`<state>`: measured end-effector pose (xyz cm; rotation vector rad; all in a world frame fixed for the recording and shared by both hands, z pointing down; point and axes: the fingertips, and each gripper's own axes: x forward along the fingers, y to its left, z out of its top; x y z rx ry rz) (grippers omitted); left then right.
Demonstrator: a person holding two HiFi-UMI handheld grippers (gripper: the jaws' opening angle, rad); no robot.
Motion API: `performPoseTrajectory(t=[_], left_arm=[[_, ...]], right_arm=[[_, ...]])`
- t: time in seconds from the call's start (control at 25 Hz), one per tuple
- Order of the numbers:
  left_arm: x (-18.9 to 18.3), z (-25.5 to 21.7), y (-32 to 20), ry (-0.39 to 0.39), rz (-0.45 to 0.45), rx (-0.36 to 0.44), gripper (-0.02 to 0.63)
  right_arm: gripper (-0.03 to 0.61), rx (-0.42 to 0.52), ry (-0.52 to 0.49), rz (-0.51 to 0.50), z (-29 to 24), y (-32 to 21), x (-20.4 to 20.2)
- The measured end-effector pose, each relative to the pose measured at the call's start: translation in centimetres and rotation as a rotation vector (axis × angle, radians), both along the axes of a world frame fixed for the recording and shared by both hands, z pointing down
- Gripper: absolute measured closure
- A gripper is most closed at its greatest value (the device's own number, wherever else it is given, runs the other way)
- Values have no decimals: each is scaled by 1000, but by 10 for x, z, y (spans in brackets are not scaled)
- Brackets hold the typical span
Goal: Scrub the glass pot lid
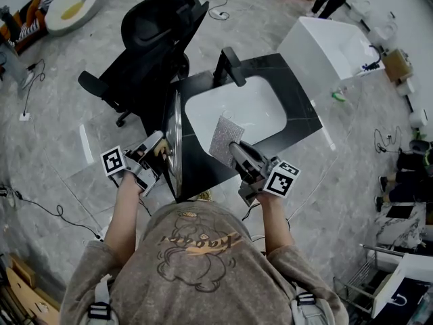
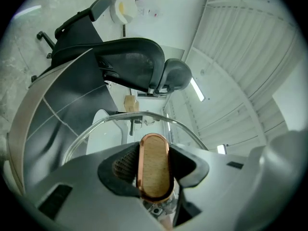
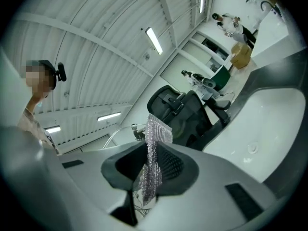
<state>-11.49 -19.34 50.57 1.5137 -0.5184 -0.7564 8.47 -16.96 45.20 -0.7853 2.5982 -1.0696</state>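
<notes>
Left gripper [image 1: 160,153] on copper-rimmed wooden knob [image 2: 154,170], glass pot lid [image 1: 176,131] on edge

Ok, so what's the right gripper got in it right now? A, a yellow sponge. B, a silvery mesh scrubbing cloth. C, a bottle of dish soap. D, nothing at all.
B: in the right gripper view, the right gripper is closed on a silvery mesh scrubbing cloth that sticks out past its tips.
</notes>
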Motion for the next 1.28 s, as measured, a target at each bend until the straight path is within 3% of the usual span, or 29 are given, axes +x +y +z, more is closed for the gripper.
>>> performPoseTrajectory(t=[0.12,0.2,0.52,0.64,0.72,1.04,1.28], left_arm=[[-12,3,1,-67,-24,-5,436],[-15,6,-1,-182,-28,-3,436],[-19,15,-4,-963,17,60,436],[-18,16,-4,-1193,40,110,436],[-17,21,-7,-1268,67,133,436],[-5,77,-19,-1433,214,126,436],[10,115,-29,-1442,301,76,436]], right_arm=[[493,-4,20,52,5,-3,16],[492,-6,30,70,8,-4,18],[492,-24,74,131,28,-9,17],[494,-35,80,145,32,-10,17],[493,-39,87,146,33,-10,15],[492,-34,75,130,30,-5,6],[492,-44,73,125,31,-5,4]])
